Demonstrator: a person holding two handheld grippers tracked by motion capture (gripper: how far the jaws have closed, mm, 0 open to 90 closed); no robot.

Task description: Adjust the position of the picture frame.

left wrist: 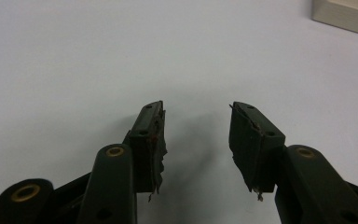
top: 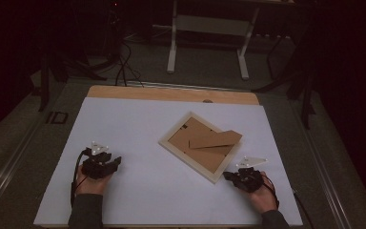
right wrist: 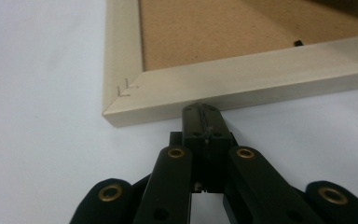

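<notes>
The white table (top: 138,200) spreads wide in front of me, a strip of bare wood showing along its far edge. On it, right of centre and turned at an angle, lies the picture frame (top: 198,145), face down, its brown backing board up and the cardboard stand (top: 215,139) lying flat across that backing. The frame's pale wooden edge fills the top of my right gripper view, one mitred corner (right wrist: 121,100) close by. My right gripper (top: 229,176) sits at the frame's near corner, jaws clenched tight on nothing, tips right up against the frame's outer side; I cannot tell if they quite touch it. My left gripper (top: 116,162) rests well off to the left on bare table, jaws released and standing apart, nothing between them, a corner of the frame just peeking in at the upper right of its view.
</notes>
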